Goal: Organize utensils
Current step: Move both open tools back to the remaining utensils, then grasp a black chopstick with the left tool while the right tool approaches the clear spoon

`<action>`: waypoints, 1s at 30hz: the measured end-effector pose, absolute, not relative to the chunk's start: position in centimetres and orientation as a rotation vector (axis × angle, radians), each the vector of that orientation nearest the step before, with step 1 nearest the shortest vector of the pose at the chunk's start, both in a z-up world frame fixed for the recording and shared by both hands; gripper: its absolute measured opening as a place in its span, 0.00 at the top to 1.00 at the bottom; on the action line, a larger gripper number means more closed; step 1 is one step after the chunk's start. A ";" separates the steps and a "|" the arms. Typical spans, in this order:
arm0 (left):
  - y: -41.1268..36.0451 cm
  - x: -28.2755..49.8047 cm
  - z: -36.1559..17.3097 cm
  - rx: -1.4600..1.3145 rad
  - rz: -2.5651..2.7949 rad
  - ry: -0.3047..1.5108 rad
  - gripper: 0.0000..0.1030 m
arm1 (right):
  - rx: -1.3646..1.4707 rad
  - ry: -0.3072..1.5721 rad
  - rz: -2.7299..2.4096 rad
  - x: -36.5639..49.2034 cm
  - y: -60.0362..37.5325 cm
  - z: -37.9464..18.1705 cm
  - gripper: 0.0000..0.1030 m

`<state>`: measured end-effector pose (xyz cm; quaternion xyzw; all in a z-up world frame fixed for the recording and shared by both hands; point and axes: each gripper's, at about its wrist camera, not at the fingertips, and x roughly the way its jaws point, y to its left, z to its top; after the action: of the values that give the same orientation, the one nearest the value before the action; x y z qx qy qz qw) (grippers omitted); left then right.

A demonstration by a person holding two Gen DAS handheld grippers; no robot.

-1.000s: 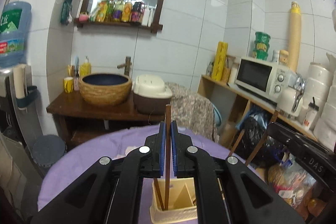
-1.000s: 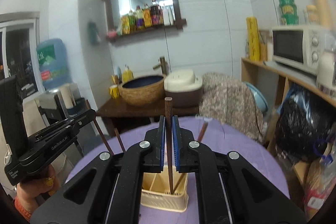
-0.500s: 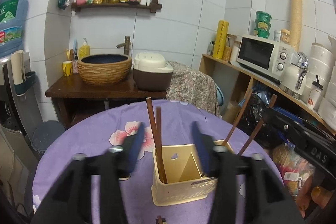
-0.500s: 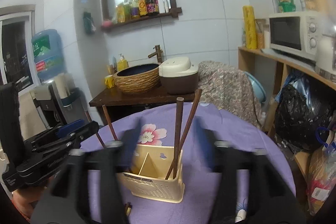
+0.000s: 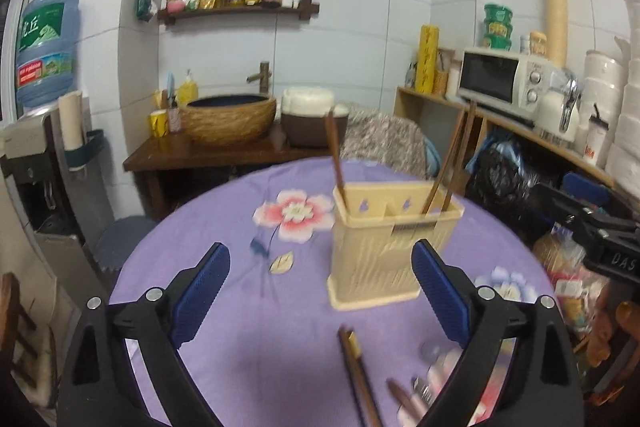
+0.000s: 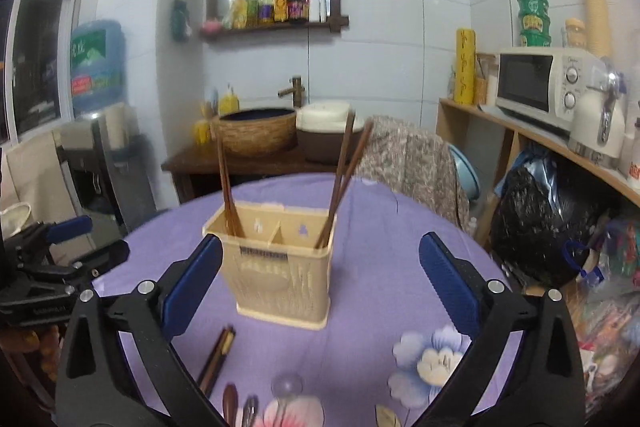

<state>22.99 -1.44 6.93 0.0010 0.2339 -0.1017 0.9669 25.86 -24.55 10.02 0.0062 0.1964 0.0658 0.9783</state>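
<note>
- On the round table with the purple flowered cloth (image 5: pixel 224 327) stands a cream plastic utensil holder (image 5: pixel 390 247), upright, split into two compartments by a middle wall.
- Left wrist view: one pair of brown chopsticks (image 5: pixel 335 157) stands in the holder's left compartment, leaning slightly left; a second pair of chopsticks (image 5: pixel 454 159) stands in the right compartment, leaning right.
- Right wrist view: same holder (image 6: pixel 280 267), same layout — left pair (image 6: pixel 226 187) in the left compartment, right pair (image 6: pixel 348 175) in the right compartment, tops splayed apart.
- Left gripper (image 5: pixel 320 291): jaws have just been opening and now stand wide apart; nothing is between the blue pads (image 5: pixel 200 287). It sits in front of the holder, not touching it.
- Right gripper (image 6: pixel 320 283): jaws have likewise just been opening, now spread wide, released, gripping nothing. The holder shows between and beyond the blue pads (image 6: pixel 448 283), with no contact.
- Loose items lie on the cloth nearer the cameras than the holder: another pair of chopsticks (image 5: pixel 358 375) flat on the table, plus some blurred utensils (image 5: pixel 416 391) at the lower edge; their kind cannot be told.
- Right wrist view shows those flat chopsticks (image 6: pixel 216 359) just in front of the holder, apart from it.
- The other gripper appears at the edge of each view: right edge of the left view, left edge of the right view.
</note>
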 end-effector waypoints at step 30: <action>-1.8 18.6 -5.4 -0.005 -0.293 0.850 0.53 | -0.113 0.914 0.105 23.4 -20.7 -7.5 0.15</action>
<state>18.59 -1.84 -5.43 -0.0022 0.4109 -0.1418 0.9006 23.39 -20.75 -7.51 -0.0544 0.4407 0.0507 0.8946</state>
